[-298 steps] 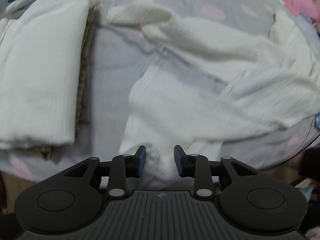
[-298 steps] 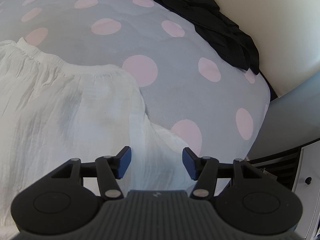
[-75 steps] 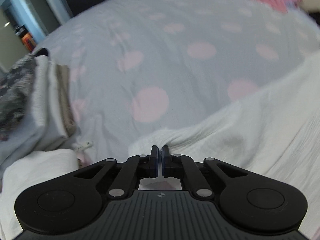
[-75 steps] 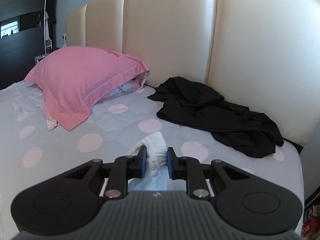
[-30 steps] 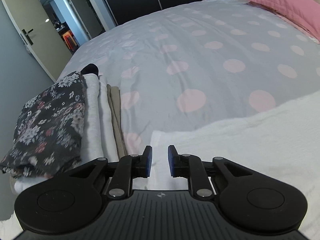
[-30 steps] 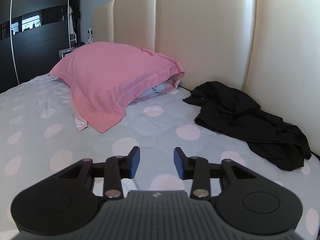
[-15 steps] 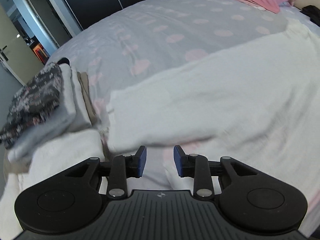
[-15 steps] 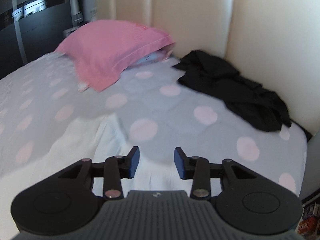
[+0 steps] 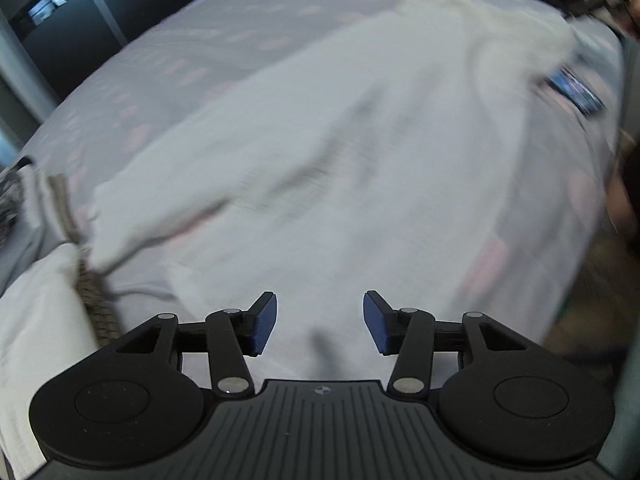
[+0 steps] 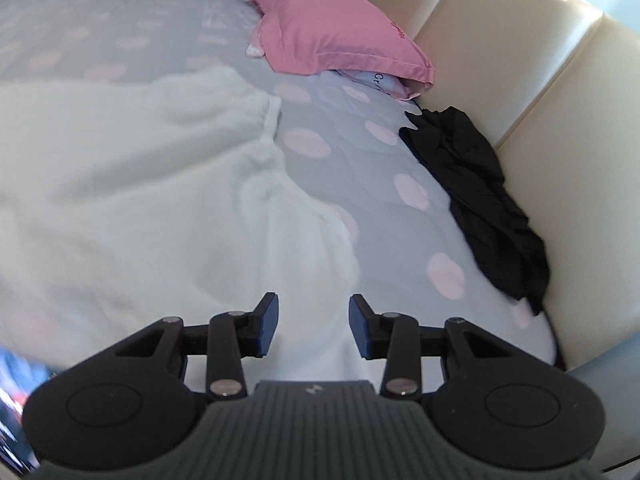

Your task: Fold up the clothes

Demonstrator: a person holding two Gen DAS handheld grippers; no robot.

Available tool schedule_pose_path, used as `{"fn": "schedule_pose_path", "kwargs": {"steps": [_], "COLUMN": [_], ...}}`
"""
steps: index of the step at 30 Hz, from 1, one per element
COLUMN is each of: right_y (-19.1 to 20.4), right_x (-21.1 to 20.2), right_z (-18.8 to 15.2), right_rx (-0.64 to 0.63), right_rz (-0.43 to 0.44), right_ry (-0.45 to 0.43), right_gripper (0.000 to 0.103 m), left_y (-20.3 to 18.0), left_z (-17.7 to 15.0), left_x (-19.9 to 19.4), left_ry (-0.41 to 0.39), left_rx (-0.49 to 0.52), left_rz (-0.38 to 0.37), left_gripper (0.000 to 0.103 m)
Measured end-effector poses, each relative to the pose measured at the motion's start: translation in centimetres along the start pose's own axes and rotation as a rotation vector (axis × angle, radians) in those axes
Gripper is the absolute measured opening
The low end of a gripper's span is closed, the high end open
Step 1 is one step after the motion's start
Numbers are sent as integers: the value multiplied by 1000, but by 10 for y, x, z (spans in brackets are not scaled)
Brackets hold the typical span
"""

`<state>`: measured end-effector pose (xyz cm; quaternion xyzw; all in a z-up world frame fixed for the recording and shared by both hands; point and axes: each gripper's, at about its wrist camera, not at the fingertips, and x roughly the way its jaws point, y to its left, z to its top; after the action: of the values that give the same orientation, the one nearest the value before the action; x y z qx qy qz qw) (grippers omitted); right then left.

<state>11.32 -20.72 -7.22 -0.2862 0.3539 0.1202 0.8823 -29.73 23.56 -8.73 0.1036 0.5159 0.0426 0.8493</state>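
So you've got the white garment [image 9: 340, 152] spread out across the polka-dot bed [image 10: 360, 168] but not folded yet, while a small stack of folded clothes [image 9: 36, 216] sits at its left edge and a black garment [image 10: 480, 188] waits crumpled by the headboard [image 10: 520, 60]. Your left gripper [image 9: 319, 326] is opening with nothing pinched, just white fabric below it, and your right gripper [image 10: 313, 326] hangs partly open and empty over the same cloth. No baskets or bins in sight.
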Motion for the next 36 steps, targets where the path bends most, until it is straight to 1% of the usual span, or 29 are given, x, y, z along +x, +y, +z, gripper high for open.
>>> {"fn": "schedule_pose_path", "kwargs": {"steps": [2,4,6,9,11,13,16,21,24,25,28,29,31,33,34,35,36], "right_y": [-5,-11,-15,-9,0,12,34,56,54,52,52,54,59,62,62,63,62], "right_x": [2,4,5,7,9,10,15,23,25,26,30,31,35,39,40,41,40], "right_z": [-10,-19,-29,-38,-40,-37,-37,-61,-74,-76,-78,-79,-81,-81,-80,-77,-74], "right_rx": [-29,-56,-95,-221,-324,-455,-720,-1247,-1473,-1507,-1550,-1560,-1578,-1584,-1580,-1565,-1544], "right_rz": [-35,-81,-130,-157,-157,-154,-137,-71,-56,-53,-36,-28,-13,-7,-8,-10,-15], "right_ry": [13,29,39,40,27,0,-19,-21,-27,-29,-40,-28,-5,26,44,59,63], "right_gripper": [45,46,46,46,46,46,46,46,47,47,47,46,38,25,20,13,11], "left_y": [-16,-29,-41,-53,-54,-51,-46,-48,-46,-45,-44,-44,-44,-45,-45,-46,-46], "left_z": [-6,-12,-16,-21,-22,-22,-22,-22,-22,-22,-22,-22,-21,-21,-21,-21,-22], "left_x": [5,12,18,30,38,39,42,42,43,44,46,46,47,48,48,49,49], "left_ry": [24,52,71,108,131,137,146,145,139,136,129,127,127,125,123,121,120], "left_rx": [38,77,117,163,175,159,135,133,132,130,129,130,131,137,140,142,144], "left_rz": [-27,-51,-58,-59,-31,-25,-17,-10,-11,-13,-14,-14,-13,-10,-8,-7,-6], "left_gripper": [51,51,51,51,51,51,51,51,51,51,53,53,54,55,56,58,59]}}
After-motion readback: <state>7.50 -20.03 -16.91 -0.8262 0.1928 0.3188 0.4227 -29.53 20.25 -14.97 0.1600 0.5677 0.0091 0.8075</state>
